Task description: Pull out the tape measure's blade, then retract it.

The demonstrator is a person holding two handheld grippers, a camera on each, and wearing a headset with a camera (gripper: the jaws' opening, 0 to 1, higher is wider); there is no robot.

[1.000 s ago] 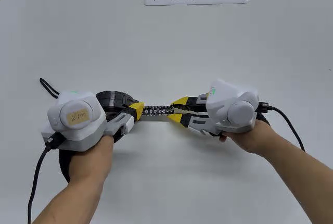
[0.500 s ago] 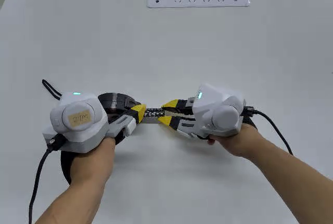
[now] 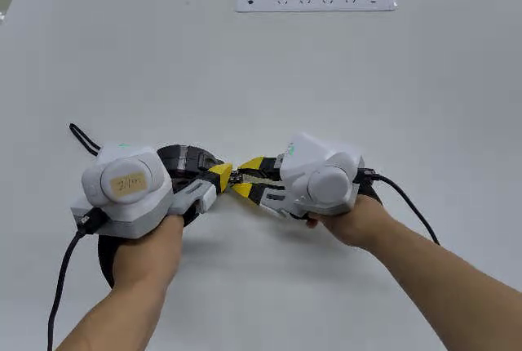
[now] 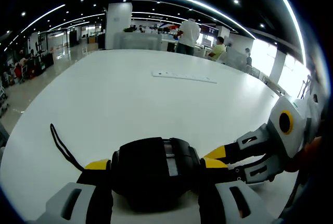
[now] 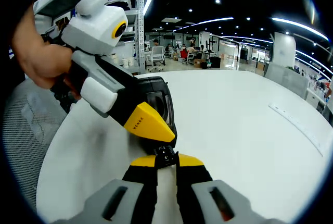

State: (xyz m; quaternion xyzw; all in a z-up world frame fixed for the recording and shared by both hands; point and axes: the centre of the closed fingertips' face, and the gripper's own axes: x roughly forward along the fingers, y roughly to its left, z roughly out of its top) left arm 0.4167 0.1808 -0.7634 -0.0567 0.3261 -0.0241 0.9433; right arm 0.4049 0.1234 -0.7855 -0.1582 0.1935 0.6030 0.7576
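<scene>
A black tape measure case lies on the white table, its black wrist strap trailing to the left. My left gripper is shut on the case, yellow pads pressing both sides. My right gripper is shut on the blade's end hook, right at the case mouth. Only a tiny stub of blade shows between the two grippers, which almost touch.
A white power strip lies flat at the far side of the table. Black cables run back from both grippers toward the person. The table edge and an office floor lie beyond in the gripper views.
The right gripper has moved left toward the case, still holding the hook. The exposed blade has shortened from a hand's width to almost nothing. The left gripper and case stayed put.
</scene>
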